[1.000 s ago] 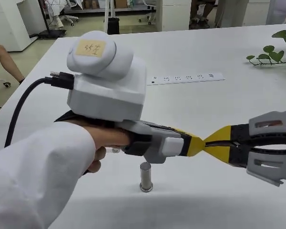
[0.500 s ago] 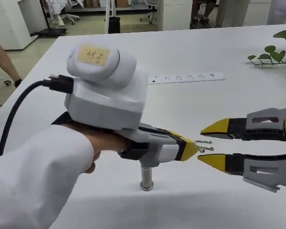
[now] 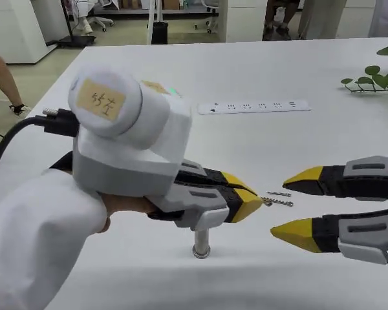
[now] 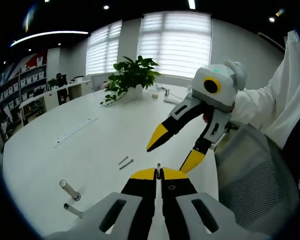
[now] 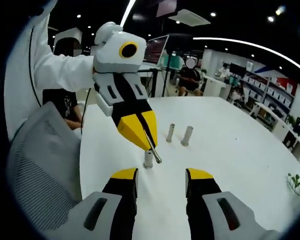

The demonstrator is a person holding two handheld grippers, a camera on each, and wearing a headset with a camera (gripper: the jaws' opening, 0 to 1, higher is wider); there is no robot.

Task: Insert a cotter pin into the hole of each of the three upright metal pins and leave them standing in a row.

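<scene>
Thin silver cotter pin [image 3: 281, 203] juts from your left gripper [image 3: 255, 202] tips, long axis in line with jaws, pointing toward your right gripper [image 5: 162, 174]. Left clamped on it; right spread apart. Upright grey metal pin [image 3: 201, 244] stands below left tips.

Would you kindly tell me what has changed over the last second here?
The right hand-held gripper opened its jaws and drew back from the tip of the left hand-held gripper, which it had been touching. The left one stayed shut, with a cotter pin in its tip, above a metal pin, which stands as before.
</scene>
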